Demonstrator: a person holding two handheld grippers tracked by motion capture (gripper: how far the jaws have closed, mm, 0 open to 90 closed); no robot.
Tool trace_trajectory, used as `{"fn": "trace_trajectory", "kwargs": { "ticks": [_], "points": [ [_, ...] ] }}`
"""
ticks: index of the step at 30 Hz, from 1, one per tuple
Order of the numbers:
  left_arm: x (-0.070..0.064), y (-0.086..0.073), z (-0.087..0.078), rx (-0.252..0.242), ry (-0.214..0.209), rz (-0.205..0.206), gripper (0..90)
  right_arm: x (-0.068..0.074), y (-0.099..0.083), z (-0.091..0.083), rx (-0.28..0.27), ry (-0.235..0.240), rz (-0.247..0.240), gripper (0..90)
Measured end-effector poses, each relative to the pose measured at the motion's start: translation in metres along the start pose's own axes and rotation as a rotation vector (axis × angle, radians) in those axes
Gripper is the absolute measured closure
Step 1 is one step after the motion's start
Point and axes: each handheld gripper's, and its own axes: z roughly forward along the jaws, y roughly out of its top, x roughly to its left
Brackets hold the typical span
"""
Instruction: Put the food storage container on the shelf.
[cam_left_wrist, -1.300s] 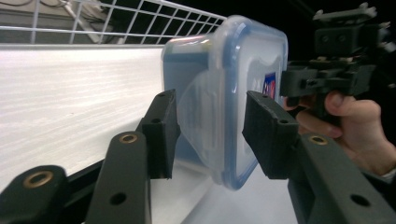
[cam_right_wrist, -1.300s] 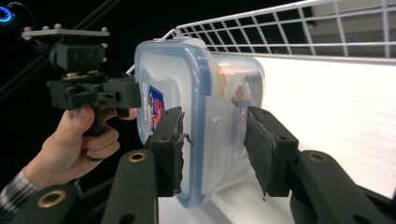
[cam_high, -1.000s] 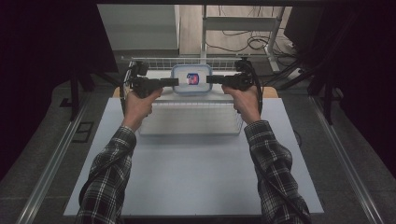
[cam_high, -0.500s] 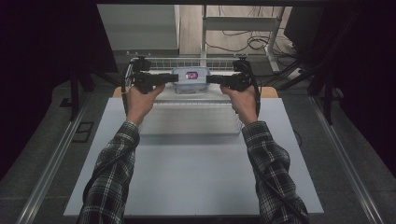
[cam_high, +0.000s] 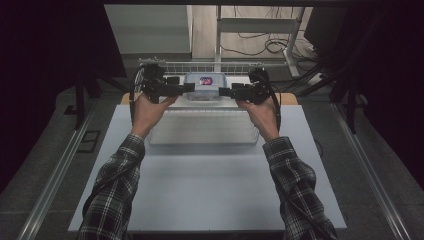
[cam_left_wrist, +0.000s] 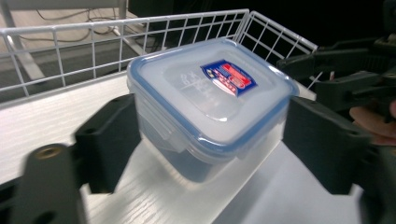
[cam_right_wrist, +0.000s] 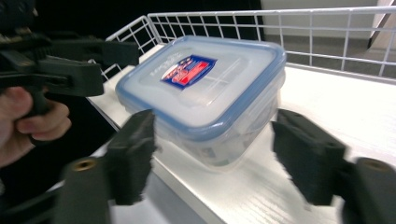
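Observation:
A clear plastic container (cam_high: 205, 82) with a blue-rimmed lid and a red and blue label stands at the near edge of a white shelf (cam_high: 235, 80). My left gripper (cam_high: 189, 88) comes at it from the left and my right gripper (cam_high: 223, 91) from the right. In the left gripper view the container (cam_left_wrist: 210, 102) sits between the spread jaws of the open left gripper (cam_left_wrist: 215, 144), whose left pad (cam_left_wrist: 109, 140) is close to a corner. In the right gripper view the right gripper (cam_right_wrist: 219, 156) is open too, one pad (cam_right_wrist: 133, 154) on each side of the container (cam_right_wrist: 205, 93).
A white wire rail (cam_high: 200, 66) fences the back and sides of the shelf. A larger clear bin (cam_high: 202, 127) lies on the pale table (cam_high: 210, 190) just in front of the shelf. Dark floor and metal rails flank the table.
Both hands have pushed slightly farther from the person. The right gripper has moved in toward the container's right side. The container has stayed put.

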Motion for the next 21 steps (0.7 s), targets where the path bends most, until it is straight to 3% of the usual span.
{"fn": "trace_trajectory", "kwargs": {
  "ticks": [7, 14, 21],
  "points": [
    [-0.014, -0.013, -0.002, 0.028, 0.033, 0.073, 6.2, 0.01, -0.014, 0.001, 0.012, -0.021, -0.053, 11.9],
    [-0.02, -0.026, -0.007, 0.052, 0.026, 0.091, 3.5, 0.014, -0.022, -0.001, 0.019, -0.047, -0.093, 7.3],
    [-0.03, -0.037, -0.016, 0.031, 0.024, 0.126, 2.0, 0.021, -0.029, -0.007, 0.017, -0.053, -0.129, 5.7]
  ]
}}
